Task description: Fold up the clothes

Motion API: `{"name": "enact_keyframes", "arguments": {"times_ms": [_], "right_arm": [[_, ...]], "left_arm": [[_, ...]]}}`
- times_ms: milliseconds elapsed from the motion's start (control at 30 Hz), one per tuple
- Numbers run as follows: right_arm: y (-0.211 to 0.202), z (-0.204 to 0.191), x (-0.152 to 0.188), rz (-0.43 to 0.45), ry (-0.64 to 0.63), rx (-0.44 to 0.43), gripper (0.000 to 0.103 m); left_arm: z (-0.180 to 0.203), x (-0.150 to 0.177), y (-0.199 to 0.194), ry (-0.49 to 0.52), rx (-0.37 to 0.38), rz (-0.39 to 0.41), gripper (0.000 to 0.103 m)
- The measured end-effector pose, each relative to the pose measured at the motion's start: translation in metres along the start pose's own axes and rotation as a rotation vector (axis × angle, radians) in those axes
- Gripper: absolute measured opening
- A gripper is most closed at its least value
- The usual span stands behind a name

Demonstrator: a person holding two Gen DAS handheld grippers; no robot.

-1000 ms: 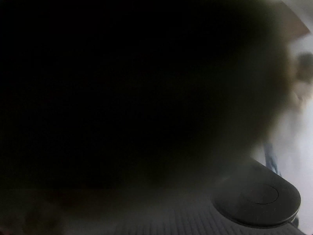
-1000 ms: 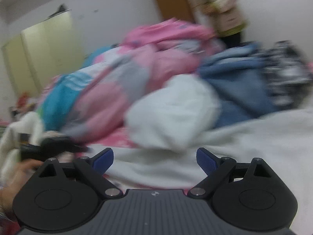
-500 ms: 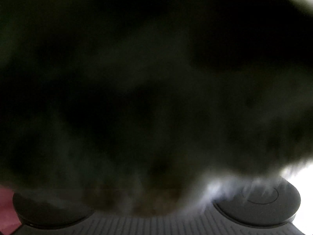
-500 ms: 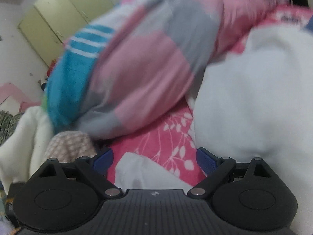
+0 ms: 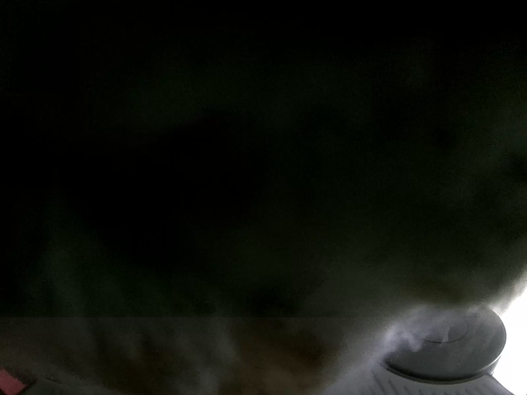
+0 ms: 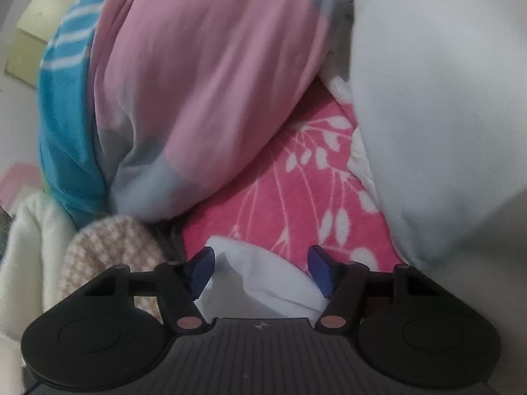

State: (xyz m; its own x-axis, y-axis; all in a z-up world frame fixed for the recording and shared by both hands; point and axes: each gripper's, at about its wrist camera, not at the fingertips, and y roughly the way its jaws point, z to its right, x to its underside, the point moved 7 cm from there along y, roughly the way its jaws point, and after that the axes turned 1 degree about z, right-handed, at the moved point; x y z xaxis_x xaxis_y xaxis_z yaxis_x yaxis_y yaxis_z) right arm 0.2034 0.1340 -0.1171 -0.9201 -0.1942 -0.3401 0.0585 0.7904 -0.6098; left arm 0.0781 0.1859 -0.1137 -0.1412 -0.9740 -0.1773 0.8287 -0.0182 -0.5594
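Observation:
My right gripper [image 6: 262,271] is low over the bed, its blue pads [image 6: 201,271] partly drawn in but still open. A corner of white cloth [image 6: 263,283] lies between them, touching both. Behind it a pink floral sheet [image 6: 296,184] shows. A pink, grey and blue bundle of fabric [image 6: 197,92] rises at the back, and a large white garment [image 6: 438,115] fills the right. In the left wrist view dark fabric [image 5: 247,148] presses over the lens. Only one round joint of the left gripper's body [image 5: 451,345] shows, and its fingers are hidden.
A beige checked knit piece [image 6: 108,250] and cream fleece [image 6: 29,247] lie at the left of the right gripper. Pale yellow cupboard doors [image 6: 36,33] stand far back on the left.
My right gripper has moved down and forward to the white cloth corner, and its jaws have narrowed around it. The left wrist view has become fully covered by dark fabric.

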Motion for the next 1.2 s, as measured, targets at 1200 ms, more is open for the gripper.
{"name": "enact_keyframes", "arguments": {"times_ms": [1200], "right_arm": [[-0.342, -0.048, 0.127, 0.679, -0.077, 0.032, 0.014]], "left_arm": [[0.157, 0.191, -0.176, 1.148, 0.870, -0.382, 0.002]]}}
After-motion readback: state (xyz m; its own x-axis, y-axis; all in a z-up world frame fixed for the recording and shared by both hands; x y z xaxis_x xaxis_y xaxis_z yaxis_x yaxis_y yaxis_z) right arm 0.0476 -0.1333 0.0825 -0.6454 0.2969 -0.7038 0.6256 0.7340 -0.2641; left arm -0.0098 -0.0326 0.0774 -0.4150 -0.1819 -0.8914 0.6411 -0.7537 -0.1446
